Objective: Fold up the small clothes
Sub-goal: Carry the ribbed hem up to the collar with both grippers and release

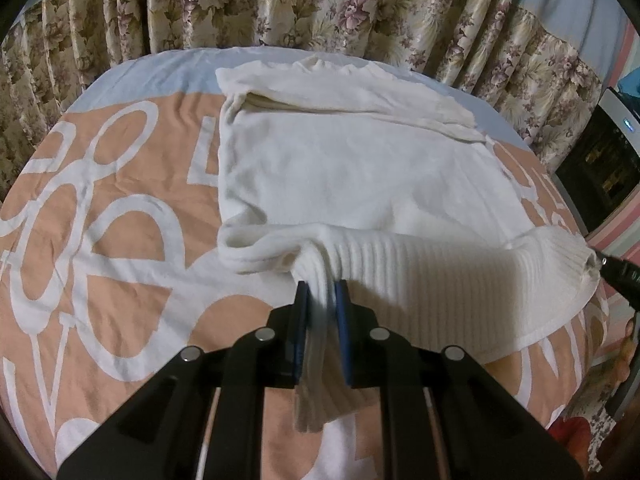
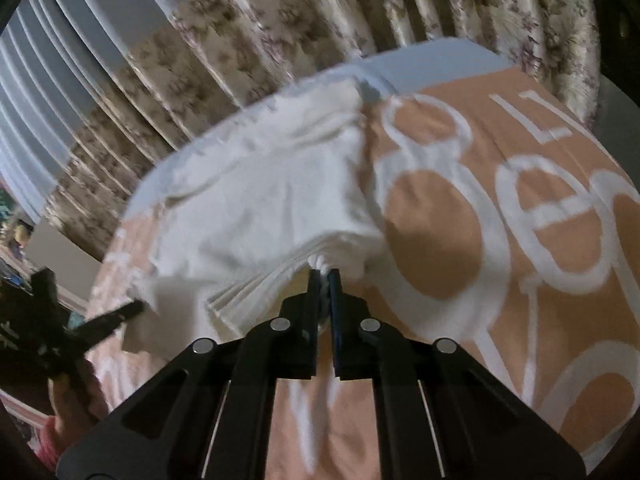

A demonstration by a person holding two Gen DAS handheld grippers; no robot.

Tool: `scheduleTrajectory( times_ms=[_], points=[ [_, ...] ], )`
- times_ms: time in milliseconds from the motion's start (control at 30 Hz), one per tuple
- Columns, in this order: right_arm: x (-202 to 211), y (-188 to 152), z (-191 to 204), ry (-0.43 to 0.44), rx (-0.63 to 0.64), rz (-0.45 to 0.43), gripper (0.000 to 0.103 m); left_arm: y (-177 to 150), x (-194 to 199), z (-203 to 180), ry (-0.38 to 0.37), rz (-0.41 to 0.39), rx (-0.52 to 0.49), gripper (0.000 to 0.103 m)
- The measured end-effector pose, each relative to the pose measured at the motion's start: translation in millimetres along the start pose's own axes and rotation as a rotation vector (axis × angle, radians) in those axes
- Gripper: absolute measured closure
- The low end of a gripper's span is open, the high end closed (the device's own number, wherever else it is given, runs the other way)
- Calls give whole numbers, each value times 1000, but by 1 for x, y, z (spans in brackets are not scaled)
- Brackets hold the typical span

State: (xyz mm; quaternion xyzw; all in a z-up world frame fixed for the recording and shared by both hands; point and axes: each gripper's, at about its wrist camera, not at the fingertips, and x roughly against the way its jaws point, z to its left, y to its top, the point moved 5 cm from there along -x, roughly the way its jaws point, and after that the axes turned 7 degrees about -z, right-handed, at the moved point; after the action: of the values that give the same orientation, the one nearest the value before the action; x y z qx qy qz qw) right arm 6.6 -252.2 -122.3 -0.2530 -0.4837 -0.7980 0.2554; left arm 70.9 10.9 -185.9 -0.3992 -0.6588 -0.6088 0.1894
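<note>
Both grippers are clamped on the same white garment, each pinching a bunch of its ribbed hem. The left gripper [image 1: 321, 286] has its blue pads squeezed onto a fold of the ribbing, with a strip of the knit hanging down between the fingers. The right gripper [image 2: 323, 274] has its jaws nearly together on a little puckered wad of the hem at the opposite corner, so it looks like a proper grip rather than a near miss, though that view is smeared with motion blur, so how much cloth it really has is hard to call.

Why hold it like this? Probably because grabbing both bottom corners lets the person carry the hem up and over toward the collar in one go, keeping the edge straight instead of letting it sag in the middle.

The white sweater [image 1: 340, 168] lies flat on the bedspread [image 1: 120, 240], a peach one with big white lettering, roughly in the middle of the bed. Its sleeves seem already tucked across the top, near the neckline, so the body fold would be the step in hand.

Containers: none in sight, no basket or drawer, nothing holding anything. Behind the bed hangs a floral curtain [image 1: 320, 4], and a dark appliance [image 1: 604, 168] sits off to the side.
</note>
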Motion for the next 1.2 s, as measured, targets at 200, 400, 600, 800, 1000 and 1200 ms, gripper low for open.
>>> scheduleTrajectory(
  times_ms=[200,400,600,800,1000,1200],
  points=[
    [-14,34,16,66,5,-39,98,19,0,6,-12,-29,17,89],
    [-44,69,30,100,38,-62,98,53,-6,9,-16,-71,18,90],
    [-80,119,39,117,74,-94,98,100,-29,20,-21,-111,33,91],
    [-122,164,42,118,107,-114,98,151,-64,29,-28,-142,50,92],
    [-170,196,24,84,78,-100,98,197,-101,42,-13,-162,66,92],
    [-224,200,3,12,76,-20,98,213,-146,66,80,-112,44,96]
  ],
)
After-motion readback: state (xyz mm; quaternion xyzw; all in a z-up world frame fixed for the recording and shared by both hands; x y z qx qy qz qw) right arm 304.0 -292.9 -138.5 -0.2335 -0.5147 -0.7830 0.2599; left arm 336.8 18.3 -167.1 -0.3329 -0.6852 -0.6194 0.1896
